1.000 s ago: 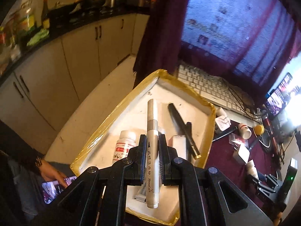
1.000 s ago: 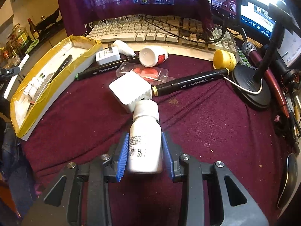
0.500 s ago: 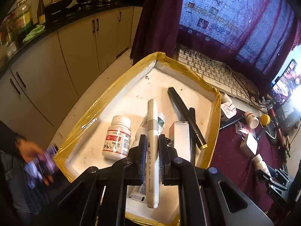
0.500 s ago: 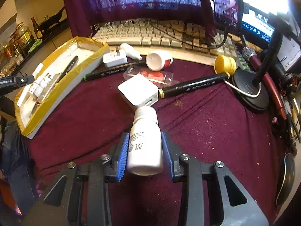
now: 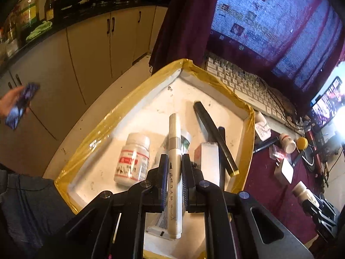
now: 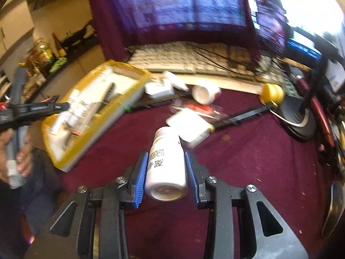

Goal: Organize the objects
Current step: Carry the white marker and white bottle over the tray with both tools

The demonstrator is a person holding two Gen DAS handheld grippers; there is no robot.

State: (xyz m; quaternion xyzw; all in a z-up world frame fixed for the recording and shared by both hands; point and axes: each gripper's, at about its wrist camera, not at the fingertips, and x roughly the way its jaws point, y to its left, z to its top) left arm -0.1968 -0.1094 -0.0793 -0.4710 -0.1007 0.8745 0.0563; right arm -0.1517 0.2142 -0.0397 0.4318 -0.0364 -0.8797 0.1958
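Mid-transfer: left gripper pinching white marker over yellow-rimmed tray; right gripper clamping white pill bottle. Next: release marker, bring bottle to tray ahead-left.

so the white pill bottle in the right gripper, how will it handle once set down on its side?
The white pill bottle is round and smooth, so on its side it will probably roll, though the maroon cloth may slow it. Its glossy plastic could slip in the right gripper. It looks rigid, so it is unlikely to deform.
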